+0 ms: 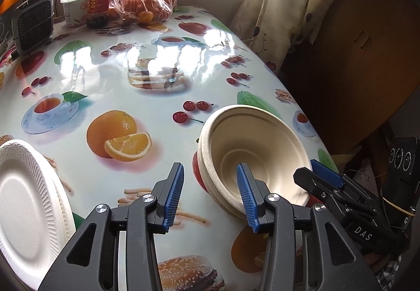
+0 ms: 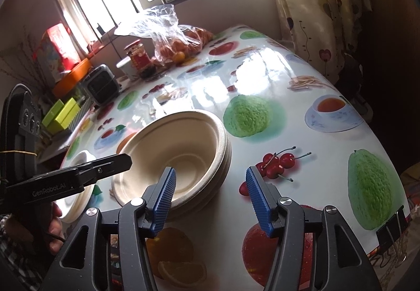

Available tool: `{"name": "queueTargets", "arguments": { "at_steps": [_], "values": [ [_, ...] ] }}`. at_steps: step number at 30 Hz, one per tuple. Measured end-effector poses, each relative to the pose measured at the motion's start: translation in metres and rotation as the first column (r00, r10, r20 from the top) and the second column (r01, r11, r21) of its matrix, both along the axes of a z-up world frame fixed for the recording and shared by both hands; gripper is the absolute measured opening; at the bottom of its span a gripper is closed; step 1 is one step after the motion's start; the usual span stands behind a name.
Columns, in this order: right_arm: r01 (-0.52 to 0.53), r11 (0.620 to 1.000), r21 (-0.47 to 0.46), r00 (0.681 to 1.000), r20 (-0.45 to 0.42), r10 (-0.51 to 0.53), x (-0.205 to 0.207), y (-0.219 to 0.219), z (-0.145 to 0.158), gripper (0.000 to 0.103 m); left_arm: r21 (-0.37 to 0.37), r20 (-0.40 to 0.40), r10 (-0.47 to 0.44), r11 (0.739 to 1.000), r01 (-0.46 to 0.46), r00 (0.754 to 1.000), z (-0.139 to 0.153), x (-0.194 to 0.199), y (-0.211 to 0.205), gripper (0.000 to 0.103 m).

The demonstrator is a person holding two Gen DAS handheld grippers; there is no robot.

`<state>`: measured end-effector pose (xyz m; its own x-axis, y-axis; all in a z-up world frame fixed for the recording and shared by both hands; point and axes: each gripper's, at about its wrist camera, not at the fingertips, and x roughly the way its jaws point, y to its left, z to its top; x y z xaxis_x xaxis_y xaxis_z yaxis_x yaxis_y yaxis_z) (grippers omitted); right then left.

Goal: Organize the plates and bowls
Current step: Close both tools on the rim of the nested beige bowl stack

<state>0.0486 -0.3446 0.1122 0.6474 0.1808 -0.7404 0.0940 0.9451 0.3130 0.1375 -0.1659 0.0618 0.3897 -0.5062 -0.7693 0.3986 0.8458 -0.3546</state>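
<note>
Two grippers: the left gripper (image 1: 210, 191) and right gripper (image 2: 210, 192) both have jaws partly apart, holding nothing.
Risk: bowls (image 2: 181, 152) sit near the table (image 2: 302, 86) edge; a bump from a finger could push them off.
Bowls: stacked, top one empty, just ahead of both grippers.
Plates (image 1: 23, 201): stacked, empty, left of the bowls.
Bag (image 1: 141, 2): holds oranges, far behind the bowls.
</note>
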Motion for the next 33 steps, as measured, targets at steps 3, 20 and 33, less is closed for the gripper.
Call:
{"name": "queueTargets", "arguments": {
  "at_steps": [3, 20, 33],
  "values": [
    [-0.002, 1.000, 0.009, 1.000, -0.009, 0.003, 0.001, 0.001, -0.002, 0.056, -0.004, -0.008, 0.002, 1.000, -0.002, 1.000, -0.002, 0.001, -0.001, 0.043],
    [-0.021, 0.999, 0.044, 1.000, -0.023, 0.022, 0.007, 0.004, -0.007, 0.040, -0.002, -0.034, -0.008, 1.000, 0.008, 0.999, -0.010, 0.006, -0.007, 0.027],
    [-0.005, 0.999, 0.049, 1.000, -0.029, 0.006, 0.008, 0.001, -0.008, 0.035, 0.001, -0.034, -0.001, 1.000, 0.001, 0.999, -0.010, 0.008, -0.007, 0.026]
  ]
}}
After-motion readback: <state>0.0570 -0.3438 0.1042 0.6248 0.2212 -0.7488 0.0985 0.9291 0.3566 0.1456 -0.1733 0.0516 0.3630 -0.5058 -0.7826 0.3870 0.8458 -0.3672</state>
